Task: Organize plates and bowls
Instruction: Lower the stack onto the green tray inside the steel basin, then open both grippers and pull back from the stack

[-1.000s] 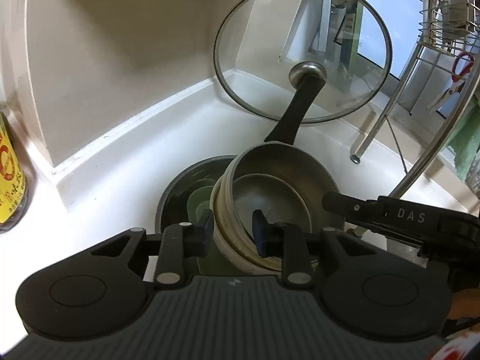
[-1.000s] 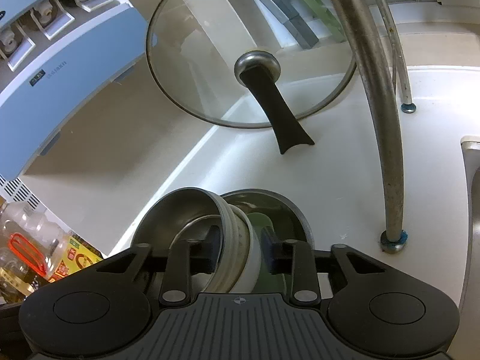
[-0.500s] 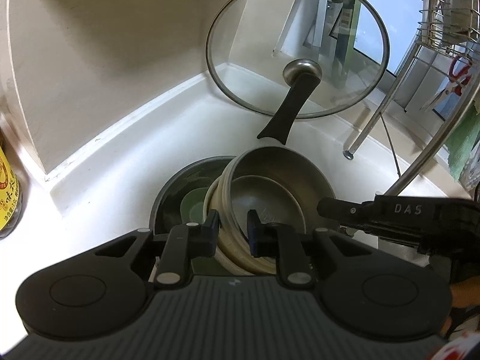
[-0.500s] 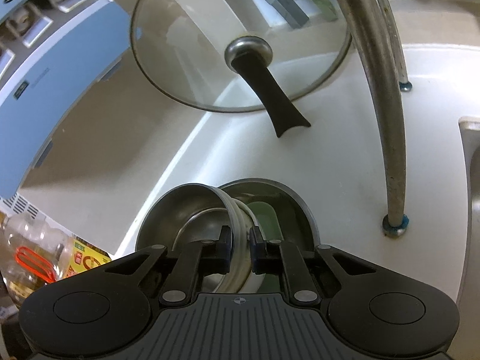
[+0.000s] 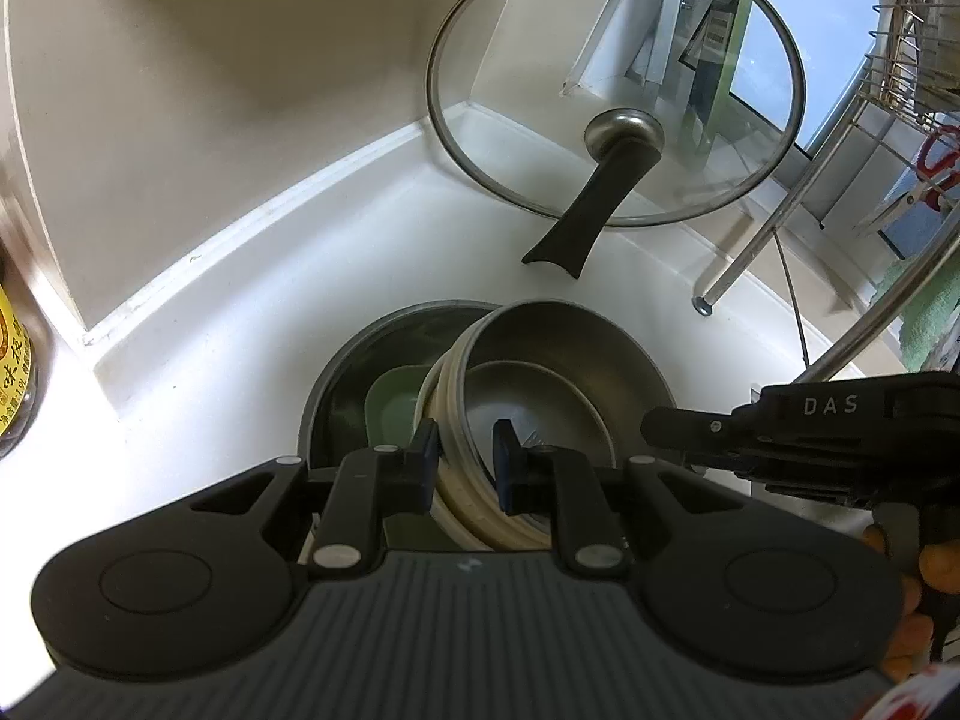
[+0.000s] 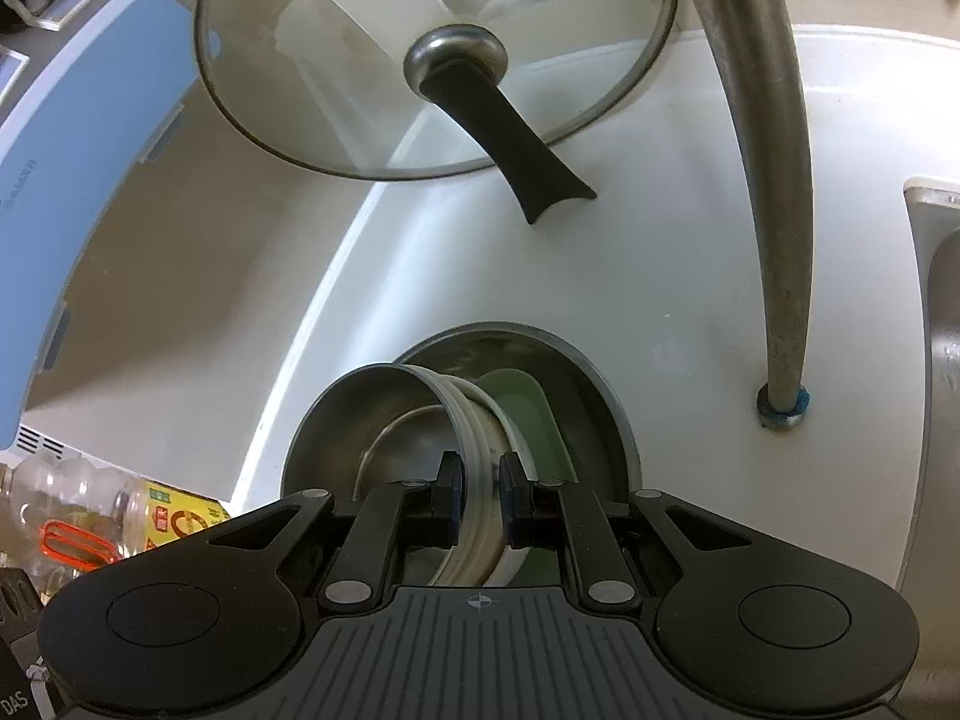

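Observation:
A nested stack of bowls (image 5: pixel 540 360), steel on the inside and cream on the outside rims, sits above a dark grey plate (image 5: pixel 348 372) that holds a green dish (image 5: pixel 390 402). My left gripper (image 5: pixel 462 450) is shut on the stack's left rim. My right gripper (image 6: pixel 477 489) is shut on the opposite rim of the same stack (image 6: pixel 372 414). The right gripper's body also shows in the left wrist view (image 5: pixel 798 438). The grey plate (image 6: pixel 606 396) and green dish (image 6: pixel 528 414) lie to the right in the right wrist view.
A glass lid with a black handle (image 5: pixel 618 90) leans in the counter's back corner; it also shows in the right wrist view (image 6: pixel 444 48). Dish rack legs (image 6: pixel 774 240) stand on the white counter (image 5: pixel 240 300). A yellow-labelled bottle (image 5: pixel 12 372) stands at left.
Both grippers closed onto the rims of the bowl stack. The stack now sits higher and tilted over the grey plate.

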A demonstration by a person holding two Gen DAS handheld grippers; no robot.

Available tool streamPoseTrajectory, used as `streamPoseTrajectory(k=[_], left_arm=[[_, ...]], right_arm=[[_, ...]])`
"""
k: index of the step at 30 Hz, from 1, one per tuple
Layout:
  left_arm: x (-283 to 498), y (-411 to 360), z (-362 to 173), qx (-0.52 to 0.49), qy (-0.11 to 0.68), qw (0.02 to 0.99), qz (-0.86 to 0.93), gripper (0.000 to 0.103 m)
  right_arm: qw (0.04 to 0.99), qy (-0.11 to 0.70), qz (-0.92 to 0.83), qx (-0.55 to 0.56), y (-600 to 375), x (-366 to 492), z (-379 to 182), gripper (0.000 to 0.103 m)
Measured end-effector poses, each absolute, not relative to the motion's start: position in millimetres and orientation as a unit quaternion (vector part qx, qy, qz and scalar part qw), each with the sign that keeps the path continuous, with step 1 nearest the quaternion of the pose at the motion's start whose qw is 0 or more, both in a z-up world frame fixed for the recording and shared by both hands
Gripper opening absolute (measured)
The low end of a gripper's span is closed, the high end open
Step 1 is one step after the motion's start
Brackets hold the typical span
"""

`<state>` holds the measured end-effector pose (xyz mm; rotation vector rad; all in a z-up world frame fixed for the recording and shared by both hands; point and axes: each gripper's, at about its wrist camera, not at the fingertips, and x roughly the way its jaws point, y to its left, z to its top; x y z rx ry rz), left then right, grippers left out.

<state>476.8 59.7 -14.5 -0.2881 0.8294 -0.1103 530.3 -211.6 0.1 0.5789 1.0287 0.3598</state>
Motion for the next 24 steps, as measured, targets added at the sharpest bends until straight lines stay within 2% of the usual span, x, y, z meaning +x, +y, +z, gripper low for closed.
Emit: streamPoseTrajectory(k=[15, 20, 22, 24], left_arm=[[476.2, 57.6, -14.0, -0.131, 0.399, 0.906, -0.053, 0.017], [468.7, 59.1, -8.3, -0.127, 0.381, 0.914, -0.057, 0.016], [463.6, 60.7, -3.6, -0.126, 0.371, 0.918, -0.059, 0.016], [456.2, 62.4, 1.9, -0.120, 0.358, 0.924, -0.057, 0.016]], right_arm=[[0.826, 0.468, 0.171, 0.264, -210.2, 523.1, 0.4, 0.013], [0.846, 0.438, 0.177, 0.247, -208.5, 515.2, 6.3, 0.014], [0.858, 0.420, 0.175, 0.240, -208.5, 510.6, 10.2, 0.015], [0.865, 0.406, 0.176, 0.238, -210.0, 505.2, 13.6, 0.024]])
